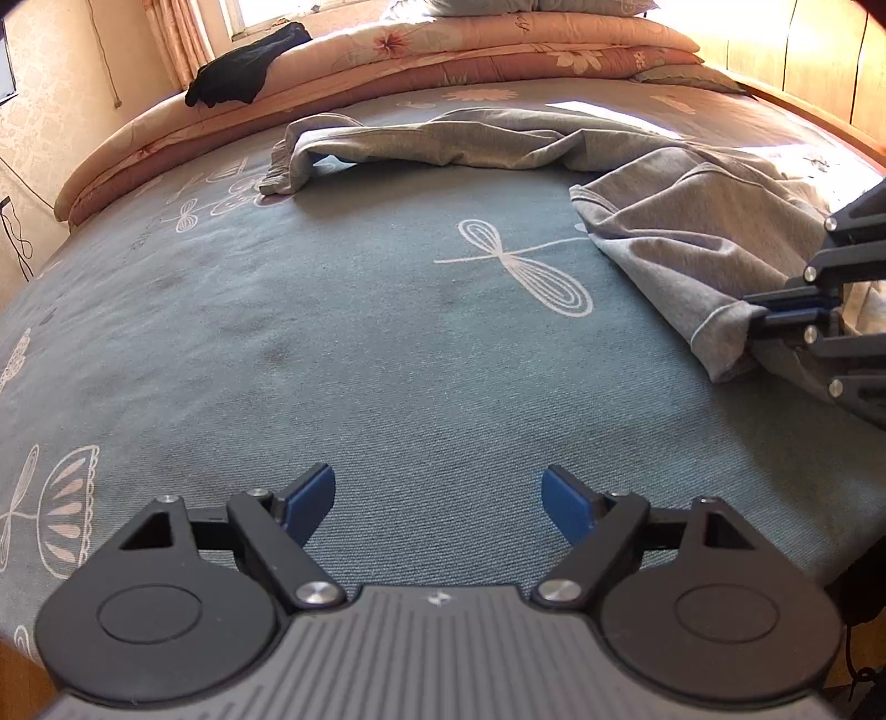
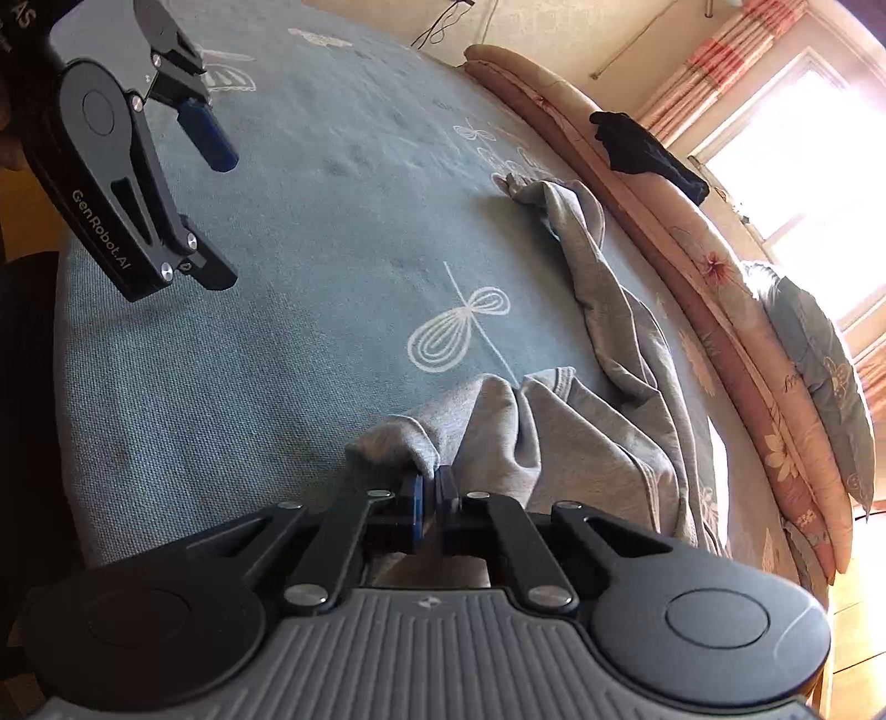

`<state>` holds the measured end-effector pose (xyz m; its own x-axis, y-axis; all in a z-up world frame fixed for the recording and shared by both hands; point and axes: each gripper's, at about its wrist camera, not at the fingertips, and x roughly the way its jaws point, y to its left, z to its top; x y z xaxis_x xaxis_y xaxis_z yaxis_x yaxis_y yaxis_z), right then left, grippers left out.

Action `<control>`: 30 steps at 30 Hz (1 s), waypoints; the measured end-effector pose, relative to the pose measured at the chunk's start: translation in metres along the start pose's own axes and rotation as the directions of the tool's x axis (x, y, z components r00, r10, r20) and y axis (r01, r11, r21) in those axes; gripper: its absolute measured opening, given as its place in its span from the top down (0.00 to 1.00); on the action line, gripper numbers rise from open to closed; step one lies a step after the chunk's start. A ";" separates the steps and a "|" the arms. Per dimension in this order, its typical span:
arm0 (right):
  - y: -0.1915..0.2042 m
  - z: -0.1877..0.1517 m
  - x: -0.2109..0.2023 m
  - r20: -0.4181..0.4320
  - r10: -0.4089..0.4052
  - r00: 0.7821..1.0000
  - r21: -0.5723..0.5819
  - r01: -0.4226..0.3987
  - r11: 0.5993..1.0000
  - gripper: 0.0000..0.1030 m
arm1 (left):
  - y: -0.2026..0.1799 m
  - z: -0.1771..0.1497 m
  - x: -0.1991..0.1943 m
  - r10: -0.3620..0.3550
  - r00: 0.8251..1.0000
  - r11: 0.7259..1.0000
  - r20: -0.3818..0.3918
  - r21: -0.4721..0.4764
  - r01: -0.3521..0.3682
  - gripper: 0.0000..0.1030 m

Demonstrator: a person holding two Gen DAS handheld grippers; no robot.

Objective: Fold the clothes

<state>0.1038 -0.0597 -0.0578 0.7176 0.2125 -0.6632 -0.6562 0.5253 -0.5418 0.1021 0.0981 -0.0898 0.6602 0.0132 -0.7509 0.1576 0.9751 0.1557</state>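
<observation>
On a bed (image 1: 332, 343) spread with a blue-grey woven cover printed with white dragonflies, a crumpled grey jersey-knit garment (image 1: 681, 232) lies across the far and right part of the mattress. The right gripper (image 2: 429, 493) has its fingers closed tight on a bunched hem at the garment's near end, while the left gripper (image 1: 437, 498) hovers over bare cover well apart from the cloth, its blue-padded fingers spread wide and holding nothing. The fabric looks light, soft and limp, likely to sag and slide rather than keep a shape, so a second hold is best taken on a stitched edge or cuff. Its long axis runs from the pinched near-right end away to the far left, where a ribbed cuff (image 1: 282, 171) points toward stacked peach floral quilts (image 1: 498, 50) carrying a black cloth (image 1: 243, 69).
</observation>
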 end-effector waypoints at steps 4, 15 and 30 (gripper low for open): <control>-0.035 -0.022 -0.024 -0.016 -0.116 0.993 0.082 0.117 0.990 0.96 | -0.010 0.007 -0.001 -0.024 1.000 1.000 0.013 0.019 0.023 0.20; -0.137 -0.131 -0.064 -0.268 -0.298 0.916 0.402 0.387 0.830 0.96 | -0.047 0.022 -0.001 -0.078 0.997 0.993 0.026 0.085 0.076 0.20; -0.118 -0.184 -0.086 -0.302 -0.224 0.927 0.520 0.357 0.776 0.63 | -0.074 0.072 0.017 -0.325 0.945 0.943 0.029 -0.063 0.326 0.21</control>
<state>0.0763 -0.2921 -0.0318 0.7417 -0.1697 -0.6489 -0.1312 0.9121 -0.3885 0.1547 0.0106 -0.0678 0.5942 -0.3110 -0.7417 0.3177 0.9380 -0.1388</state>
